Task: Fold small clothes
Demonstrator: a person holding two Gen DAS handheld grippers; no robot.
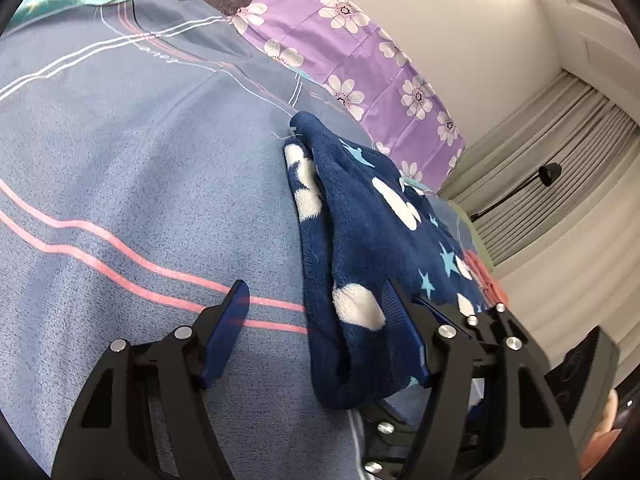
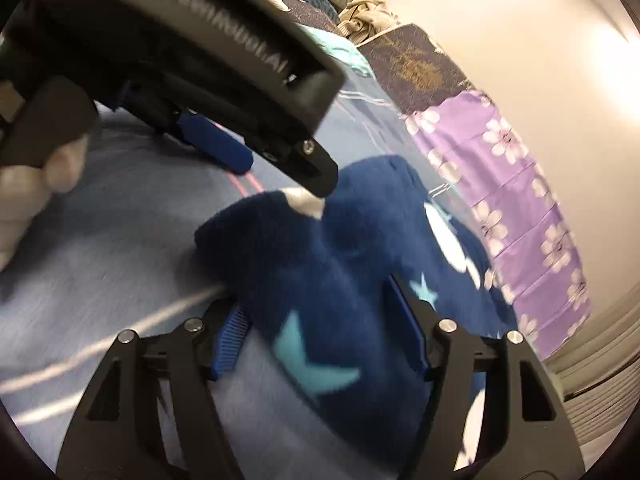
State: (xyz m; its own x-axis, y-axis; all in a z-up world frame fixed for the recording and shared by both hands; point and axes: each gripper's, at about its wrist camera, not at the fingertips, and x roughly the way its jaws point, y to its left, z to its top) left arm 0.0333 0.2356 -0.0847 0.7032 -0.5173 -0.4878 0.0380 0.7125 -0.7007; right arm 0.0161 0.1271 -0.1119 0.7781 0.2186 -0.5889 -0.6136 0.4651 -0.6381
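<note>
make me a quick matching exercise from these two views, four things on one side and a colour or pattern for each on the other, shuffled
Things:
1. fleece garment
2. bedsheet
3. pillow
4. curtain

Colours or patterns:
A. purple with white flowers
B. plain grey, pleated
C. navy with white spots and light blue stars
D. grey-blue with pink and white lines

Pairs: 1-C, 2-D, 3-A, 4-B
</note>
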